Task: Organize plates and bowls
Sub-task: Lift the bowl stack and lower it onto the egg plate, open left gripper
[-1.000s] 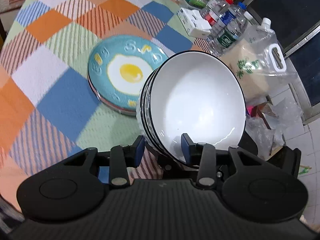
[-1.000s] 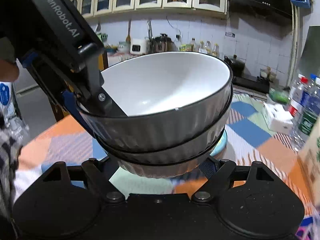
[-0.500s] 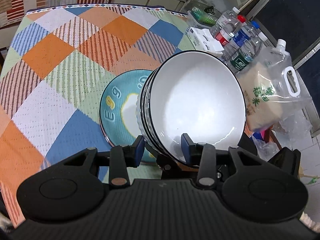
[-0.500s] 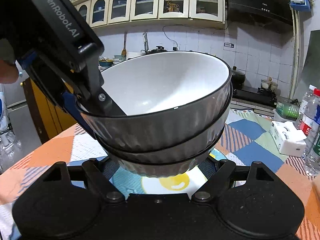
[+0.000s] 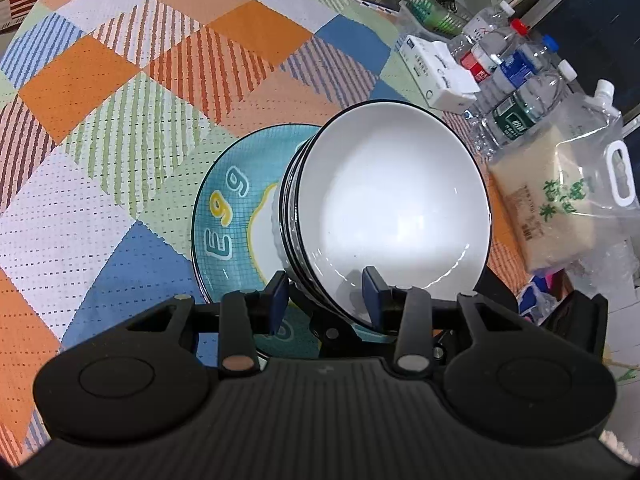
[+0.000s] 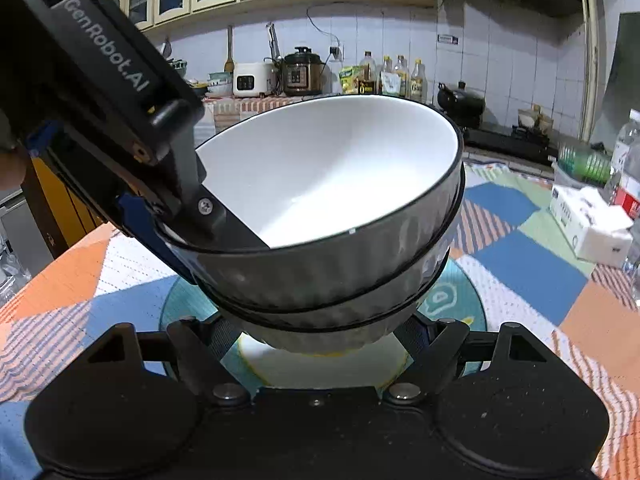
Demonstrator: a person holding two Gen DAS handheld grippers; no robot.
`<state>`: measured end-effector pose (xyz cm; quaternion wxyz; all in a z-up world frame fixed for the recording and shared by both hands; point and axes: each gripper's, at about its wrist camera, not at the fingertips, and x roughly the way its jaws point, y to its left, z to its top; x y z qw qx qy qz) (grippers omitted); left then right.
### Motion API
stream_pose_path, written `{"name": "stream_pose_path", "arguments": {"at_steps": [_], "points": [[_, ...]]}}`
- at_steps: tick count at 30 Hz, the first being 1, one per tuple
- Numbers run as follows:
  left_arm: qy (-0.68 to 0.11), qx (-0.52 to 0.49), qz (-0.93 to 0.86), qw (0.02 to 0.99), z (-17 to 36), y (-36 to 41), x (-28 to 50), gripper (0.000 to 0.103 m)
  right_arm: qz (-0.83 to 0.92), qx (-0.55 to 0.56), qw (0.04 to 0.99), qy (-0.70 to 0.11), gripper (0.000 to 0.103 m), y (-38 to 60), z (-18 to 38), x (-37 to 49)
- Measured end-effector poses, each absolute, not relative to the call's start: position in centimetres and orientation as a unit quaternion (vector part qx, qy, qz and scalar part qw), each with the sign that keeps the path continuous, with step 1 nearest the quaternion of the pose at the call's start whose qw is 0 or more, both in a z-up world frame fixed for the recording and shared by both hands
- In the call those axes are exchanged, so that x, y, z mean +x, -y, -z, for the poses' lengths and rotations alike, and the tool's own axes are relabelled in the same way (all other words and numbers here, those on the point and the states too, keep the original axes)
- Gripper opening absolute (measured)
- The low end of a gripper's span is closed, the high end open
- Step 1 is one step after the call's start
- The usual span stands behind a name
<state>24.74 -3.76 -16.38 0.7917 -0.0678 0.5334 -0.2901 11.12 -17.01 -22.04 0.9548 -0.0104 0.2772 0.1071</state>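
A stack of nested bowls (image 5: 384,208), white inside with grey ribbed outsides and black rims, is held tilted in the air. My left gripper (image 5: 326,300) is shut on the stack's near rim. My right gripper (image 6: 320,340) is shut around the base of the same stack (image 6: 332,216) from below. Directly under the bowls lies a stack of plates, its top one teal with a fried-egg picture (image 5: 228,216), also seen in the right wrist view (image 6: 452,300). The bowls hang just above the plate.
The table carries a checked orange, blue and green cloth (image 5: 120,92). At its right edge stand several water bottles (image 5: 516,92), a white tissue box (image 5: 436,72) and a clear bag of rice (image 5: 560,196). A kitchen counter with appliances (image 6: 300,76) is behind.
Both grippers carried the bowl stack over the egg plate and lowered it closer to the plate. The grip on the bowls is unchanged.
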Motion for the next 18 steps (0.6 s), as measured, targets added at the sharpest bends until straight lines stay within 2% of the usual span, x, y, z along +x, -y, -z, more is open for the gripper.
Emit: {"name": "stream_pose_path", "arguments": {"at_steps": [9, 18], "points": [[-0.555, -0.112, 0.279, 0.776, 18.2, 3.1, 26.3, 0.04, -0.094, -0.02, 0.948, -0.302, 0.082, 16.4, 22.7, 12.3], [-0.543, -0.123, 0.285, 0.78, 18.5, 2.9, 26.3, 0.042, -0.065, -0.014, 0.947, -0.313, 0.083, 15.6, 22.4, 12.0]]}}
